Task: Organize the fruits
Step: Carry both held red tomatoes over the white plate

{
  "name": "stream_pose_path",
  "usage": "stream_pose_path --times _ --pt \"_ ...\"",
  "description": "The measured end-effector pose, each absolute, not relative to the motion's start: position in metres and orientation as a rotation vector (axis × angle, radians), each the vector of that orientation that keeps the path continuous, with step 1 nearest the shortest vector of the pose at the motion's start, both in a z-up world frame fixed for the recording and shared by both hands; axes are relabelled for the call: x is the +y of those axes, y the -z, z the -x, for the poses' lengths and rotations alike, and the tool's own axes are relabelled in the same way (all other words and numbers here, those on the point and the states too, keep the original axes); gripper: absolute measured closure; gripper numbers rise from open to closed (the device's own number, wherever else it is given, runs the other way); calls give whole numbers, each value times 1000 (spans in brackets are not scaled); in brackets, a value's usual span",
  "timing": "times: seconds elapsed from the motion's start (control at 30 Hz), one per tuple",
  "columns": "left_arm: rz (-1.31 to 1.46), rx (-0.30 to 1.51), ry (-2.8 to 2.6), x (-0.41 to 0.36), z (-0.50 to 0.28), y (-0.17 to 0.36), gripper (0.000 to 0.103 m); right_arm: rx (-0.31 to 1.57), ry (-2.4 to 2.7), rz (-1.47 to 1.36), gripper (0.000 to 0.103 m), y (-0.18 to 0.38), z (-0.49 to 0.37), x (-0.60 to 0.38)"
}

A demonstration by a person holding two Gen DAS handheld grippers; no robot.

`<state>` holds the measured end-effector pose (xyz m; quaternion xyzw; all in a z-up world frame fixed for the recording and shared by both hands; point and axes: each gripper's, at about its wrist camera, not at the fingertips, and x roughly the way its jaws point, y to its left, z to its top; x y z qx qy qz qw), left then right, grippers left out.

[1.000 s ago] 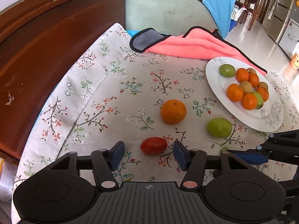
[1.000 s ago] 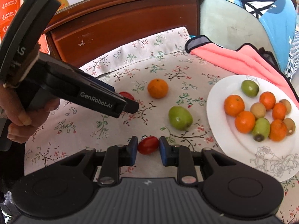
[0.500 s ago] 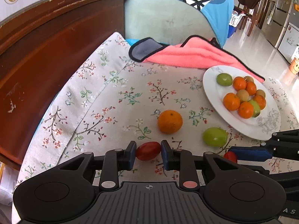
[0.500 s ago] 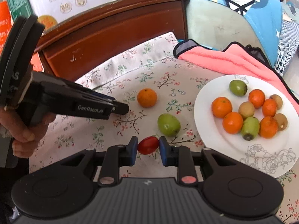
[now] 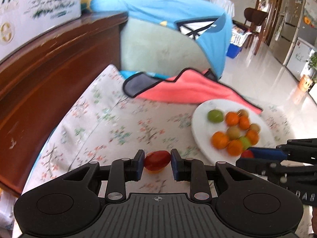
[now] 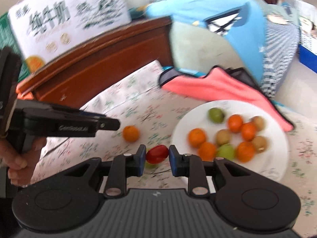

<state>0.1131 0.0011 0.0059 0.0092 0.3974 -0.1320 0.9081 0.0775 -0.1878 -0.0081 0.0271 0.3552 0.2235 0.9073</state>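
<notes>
My left gripper (image 5: 156, 163) is shut on a red tomato (image 5: 157, 159) and holds it above the floral cloth (image 5: 103, 123); an orange shows just under it. My right gripper (image 6: 156, 157) is shut on another red tomato (image 6: 157, 153), raised near the left rim of the white plate (image 6: 277, 138); a green fruit peeks out below it. The plate (image 5: 200, 123) holds several oranges, green fruits and brown kiwis. A loose orange (image 6: 130, 133) lies on the cloth. The right gripper also shows in the left wrist view (image 5: 247, 155), and the left gripper in the right wrist view (image 6: 116, 124).
A pink towel (image 5: 184, 89) lies behind the plate, against a blue and grey cushion (image 5: 168, 39). A dark wooden headboard (image 5: 49, 69) runs along the left, with a white carton (image 6: 67, 19) on top. Both views are blurred by motion.
Both grippers have lifted with their tomatoes and moved toward the plate. The left gripper closed on its tomato between one second and half a second ago.
</notes>
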Motion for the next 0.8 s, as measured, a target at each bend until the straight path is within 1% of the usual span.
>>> stream_pose_path --times 0.27,0.43,0.53,0.8 --pt "14 784 338 -33 -124 -17 77 679 -308 -160 78 -17 -77 -242" --pt "21 782 371 -54 -131 -13 77 667 -250 -281 78 -24 -78 -272" --pt "26 790 380 -66 -138 -6 77 662 -237 -324 78 -22 -83 -280" --pt "55 804 383 -85 -151 6 77 730 -223 -505 78 1 -109 -291"
